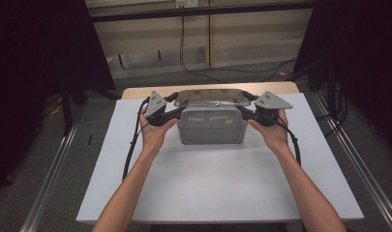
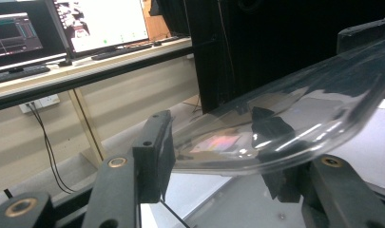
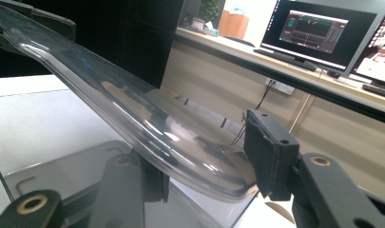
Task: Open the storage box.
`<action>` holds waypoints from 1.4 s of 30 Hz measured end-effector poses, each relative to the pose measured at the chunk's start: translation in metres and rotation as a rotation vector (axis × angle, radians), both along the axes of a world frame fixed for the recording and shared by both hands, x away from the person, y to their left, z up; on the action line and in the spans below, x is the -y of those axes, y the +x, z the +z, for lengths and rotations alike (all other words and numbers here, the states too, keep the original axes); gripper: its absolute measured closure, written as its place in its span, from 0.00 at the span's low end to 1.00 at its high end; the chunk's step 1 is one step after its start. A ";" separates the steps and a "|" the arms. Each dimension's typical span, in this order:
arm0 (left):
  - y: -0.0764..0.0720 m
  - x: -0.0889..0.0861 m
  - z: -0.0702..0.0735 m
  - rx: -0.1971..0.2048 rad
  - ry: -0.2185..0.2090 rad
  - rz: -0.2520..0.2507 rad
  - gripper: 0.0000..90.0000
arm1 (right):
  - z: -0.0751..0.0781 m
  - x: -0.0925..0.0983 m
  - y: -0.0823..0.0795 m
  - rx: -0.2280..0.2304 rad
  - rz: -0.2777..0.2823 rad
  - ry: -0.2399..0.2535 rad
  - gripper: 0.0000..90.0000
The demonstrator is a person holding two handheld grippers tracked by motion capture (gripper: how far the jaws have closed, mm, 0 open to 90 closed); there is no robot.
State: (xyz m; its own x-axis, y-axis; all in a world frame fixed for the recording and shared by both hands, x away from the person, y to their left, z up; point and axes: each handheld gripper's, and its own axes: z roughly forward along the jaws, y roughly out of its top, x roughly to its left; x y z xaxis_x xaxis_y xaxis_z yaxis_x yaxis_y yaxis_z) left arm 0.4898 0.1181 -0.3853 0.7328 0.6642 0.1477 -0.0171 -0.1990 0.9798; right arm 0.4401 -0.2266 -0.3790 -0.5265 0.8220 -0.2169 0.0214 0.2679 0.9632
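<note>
While both hand-held grippers (image 1: 173,107) (image 1: 248,107) clamp clear lid (image 1: 210,97) ends, grey box (image 1: 212,126) directly beneath, table (image 1: 193,188) around

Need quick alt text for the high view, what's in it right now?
Two hand-held grippers, left gripper and right gripper, grip opposite ends of a clear plastic lid over a grey box. The box sits on a white table.

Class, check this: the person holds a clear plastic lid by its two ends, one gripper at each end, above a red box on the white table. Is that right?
Not quite. The box is grey, not red, as the high view shows. The rest stands: the clear lid is held at its ends by the left gripper and the right gripper, above the box on the white table.
</note>
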 end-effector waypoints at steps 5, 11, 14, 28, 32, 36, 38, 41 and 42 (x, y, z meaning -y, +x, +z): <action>0.004 -0.001 0.003 -0.028 -0.039 0.003 0.54 | 0.006 0.000 0.003 -0.004 0.005 0.002 0.60; 0.008 -0.002 0.005 -0.049 -0.051 0.005 0.54 | 0.007 0.001 0.006 0.008 0.004 0.018 0.60; 0.010 -0.002 0.005 -0.038 -0.057 0.008 0.55 | 0.009 0.001 0.008 0.004 0.007 0.019 0.60; 0.022 -0.003 0.004 -0.044 -0.080 0.015 0.62 | 0.013 0.005 0.018 -0.014 -0.002 0.083 0.57; 0.024 -0.004 0.005 -0.027 -0.073 0.020 0.66 | 0.014 0.007 0.021 -0.009 -0.031 0.090 0.55; 0.026 -0.004 0.009 -0.018 -0.068 0.019 0.70 | 0.017 0.009 0.024 -0.005 -0.027 0.096 0.54; 0.028 -0.006 0.009 -0.015 -0.061 0.016 0.71 | 0.018 0.009 0.025 -0.002 -0.029 0.094 0.55; 0.029 -0.005 0.011 -0.010 -0.064 0.020 0.72 | 0.019 0.009 0.028 -0.006 -0.015 0.102 0.60; 0.029 -0.005 0.011 -0.011 -0.061 0.022 0.73 | 0.019 0.010 0.029 -0.002 -0.023 0.093 0.61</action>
State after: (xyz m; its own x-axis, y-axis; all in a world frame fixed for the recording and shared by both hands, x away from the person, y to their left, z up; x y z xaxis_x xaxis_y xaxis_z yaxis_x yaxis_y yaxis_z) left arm 0.5188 0.1234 -0.3744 0.7190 0.6880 0.0980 -0.0021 -0.1388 0.9903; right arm 0.4687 -0.2362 -0.3605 -0.5076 0.8505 -0.1381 0.0280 0.1764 0.9839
